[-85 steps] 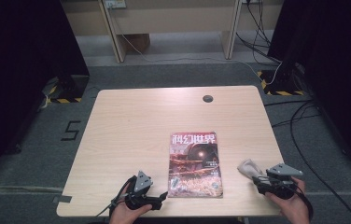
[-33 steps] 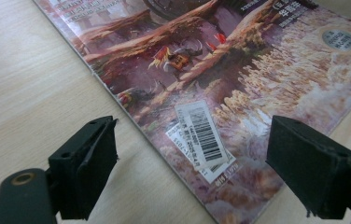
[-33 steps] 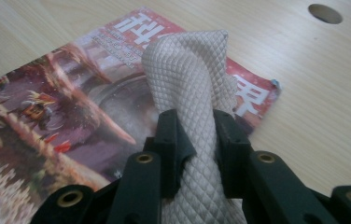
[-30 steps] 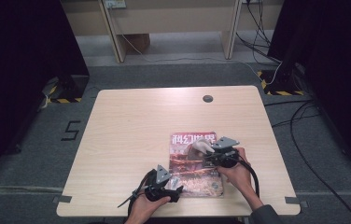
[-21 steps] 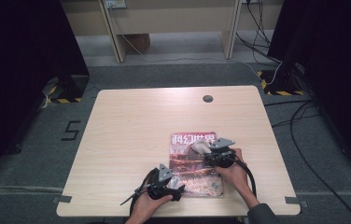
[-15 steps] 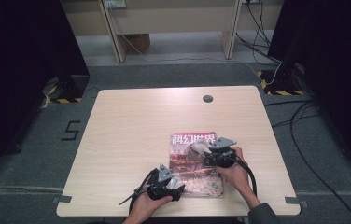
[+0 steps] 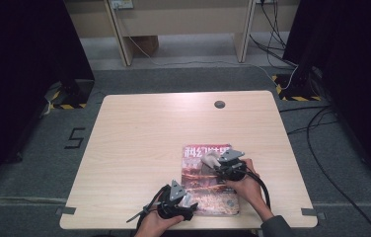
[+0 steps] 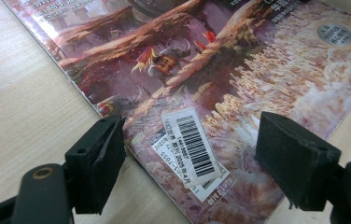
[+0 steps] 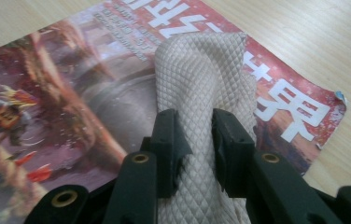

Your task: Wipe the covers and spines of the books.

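Evidently the wiping of the magazine point(image 7: 208, 180) was under way and not finished, in my judgement. Nearest, at the table's point(image 7: 139, 148) front edge, the left gripper point(image 8: 190, 161) stood with jaws wide, straddling the magazine's near-left corner where the barcode label point(image 8: 192, 147) sat; the left pad hung just beside the spine edge, the right pad over the cover, neither seen pressing, so the corner was framed, not pinned. Farther in, the right gripper point(image 9: 196, 154) was clamped narrow on a bunched cream cloth point(image 9: 201, 88), which lay on the cover's upper half against the title lettering. The magazine lay flat near the front edge, right of centre. No dirt could be made out on the cover.
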Action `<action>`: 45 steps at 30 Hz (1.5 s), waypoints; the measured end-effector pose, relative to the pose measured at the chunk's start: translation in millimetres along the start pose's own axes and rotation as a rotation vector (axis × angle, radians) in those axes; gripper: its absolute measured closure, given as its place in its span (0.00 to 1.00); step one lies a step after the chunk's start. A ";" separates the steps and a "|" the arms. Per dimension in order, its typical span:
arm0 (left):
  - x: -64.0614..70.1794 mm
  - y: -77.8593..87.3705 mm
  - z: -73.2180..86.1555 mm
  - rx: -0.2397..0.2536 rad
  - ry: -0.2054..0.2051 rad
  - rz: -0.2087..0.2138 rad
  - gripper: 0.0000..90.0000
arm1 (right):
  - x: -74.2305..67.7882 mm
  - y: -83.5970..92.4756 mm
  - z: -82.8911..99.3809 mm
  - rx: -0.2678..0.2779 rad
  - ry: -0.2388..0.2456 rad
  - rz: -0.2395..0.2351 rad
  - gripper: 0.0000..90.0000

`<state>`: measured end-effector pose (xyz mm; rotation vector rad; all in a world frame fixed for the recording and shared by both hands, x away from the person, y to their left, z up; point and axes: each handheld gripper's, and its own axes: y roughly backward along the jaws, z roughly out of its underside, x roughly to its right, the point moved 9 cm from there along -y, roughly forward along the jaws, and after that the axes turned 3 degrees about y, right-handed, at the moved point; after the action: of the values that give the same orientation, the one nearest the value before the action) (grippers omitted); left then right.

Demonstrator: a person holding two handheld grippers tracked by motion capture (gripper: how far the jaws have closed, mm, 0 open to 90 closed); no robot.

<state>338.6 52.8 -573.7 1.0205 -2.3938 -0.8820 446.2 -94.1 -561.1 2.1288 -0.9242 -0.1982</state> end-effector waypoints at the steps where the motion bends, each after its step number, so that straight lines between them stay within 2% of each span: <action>1: 0.1 -0.1 0.0 0.002 0.002 0.000 0.26 | 4.1 -0.9 0.3 0.003 -0.011 0.010 0.80; 5: 0.1 0.0 -0.1 0.001 0.002 -0.002 0.26 | 21.7 -4.8 1.8 0.003 -0.020 0.058 0.79; 6: 0.2 0.0 0.0 0.005 0.001 -0.007 0.26 | 29.2 -5.9 2.7 0.006 -0.037 0.073 0.79; 9: 1.0 0.7 -0.3 0.004 -0.018 -0.017 0.26 | 36.8 -7.0 3.3 0.008 -0.043 0.087 0.79; 14: 1.7 0.9 -0.5 0.007 -0.023 -0.025 0.27 | 57.7 -10.0 5.1 0.009 -0.086 0.127 0.77; 16: 1.4 0.6 -0.6 0.006 -0.021 -0.019 0.26 | 58.6 -10.2 5.1 0.009 -0.090 0.127 0.78; 20: 1.3 0.5 -0.7 0.008 -0.025 -0.017 0.26 | 49.0 -10.7 3.9 -0.005 -0.046 0.125 0.81; 22: 1.2 0.5 -0.6 0.008 -0.025 -0.018 0.26 | 46.1 -10.3 3.5 -0.005 -0.040 0.119 0.81; 27: 1.5 0.8 -0.8 0.008 -0.038 -0.020 0.26 | 45.2 -9.6 3.6 -0.001 -0.055 0.079 0.81; 28: 1.5 0.9 -0.7 0.010 -0.038 -0.022 0.26 | 47.5 -9.6 4.0 0.000 -0.064 0.084 0.82; 30: 1.5 1.0 -0.8 0.007 -0.044 -0.022 0.26 | 55.3 -10.6 5.1 -0.004 -0.052 0.131 0.82; 32: 1.4 0.8 -0.8 0.006 -0.038 -0.019 0.26 | 61.1 -11.9 5.5 0.007 -0.092 0.114 0.82; 35: 1.5 0.7 -1.0 0.011 -0.039 -0.019 0.26 | 66.9 -12.8 6.8 0.012 -0.126 0.113 0.82; 38: 1.4 0.6 -0.9 0.007 -0.035 -0.016 0.26 | 66.6 -11.9 7.2 0.018 -0.172 0.077 0.77; 41: 1.4 0.7 -1.0 0.009 -0.042 -0.017 0.26 | 66.9 -8.9 3.9 0.059 -0.236 0.021 0.75; 45: 1.5 0.7 -0.8 0.008 -0.038 -0.014 0.26 | 68.9 -4.4 0.2 0.098 -0.279 -0.002 0.78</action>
<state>337.7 51.7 -572.5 1.0331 -2.4263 -0.9057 498.3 -138.8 -553.6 2.2288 -1.1116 -0.4689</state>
